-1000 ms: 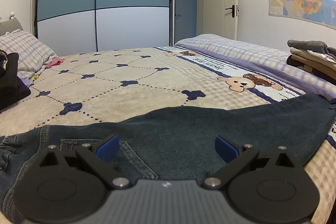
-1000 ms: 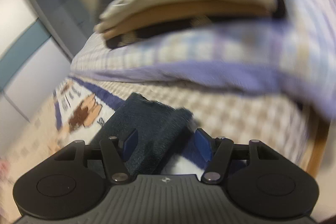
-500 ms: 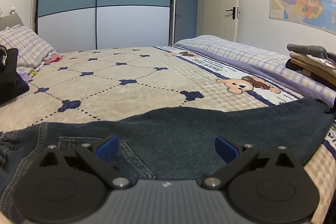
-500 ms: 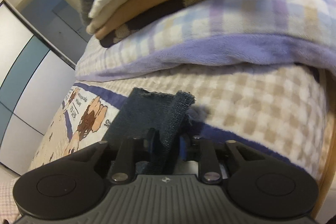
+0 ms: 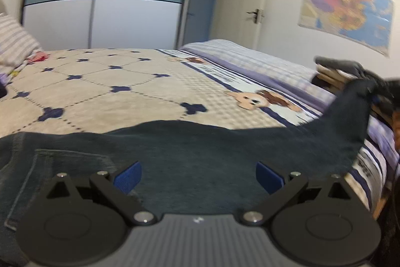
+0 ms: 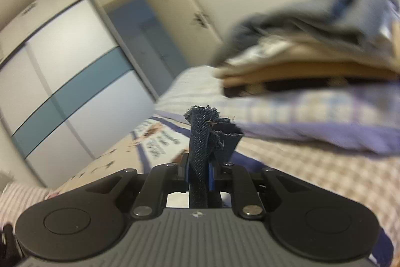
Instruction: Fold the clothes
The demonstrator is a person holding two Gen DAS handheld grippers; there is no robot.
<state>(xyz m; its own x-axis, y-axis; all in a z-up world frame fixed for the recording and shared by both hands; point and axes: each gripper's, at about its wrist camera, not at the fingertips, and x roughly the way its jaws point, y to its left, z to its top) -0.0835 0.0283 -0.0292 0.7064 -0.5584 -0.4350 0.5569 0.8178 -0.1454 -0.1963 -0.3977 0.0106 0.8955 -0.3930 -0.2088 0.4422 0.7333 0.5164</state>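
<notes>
Denim jeans [image 6: 201, 139] clamped in right gripper [image 6: 198, 173]; writing unreadable.

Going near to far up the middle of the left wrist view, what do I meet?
Left hand-held gripper, open → jeans → patterned bedspread → wardrobe.

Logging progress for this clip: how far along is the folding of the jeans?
Done: a stack of folded clothes sits on the purple plaid quilt. In hand: the right tongs are shut on the frayed hem of the jeans, lifting that leg end off the bed. Left: the left tongs hang open over the jeans, which lie spread out, no fold made.
</notes>
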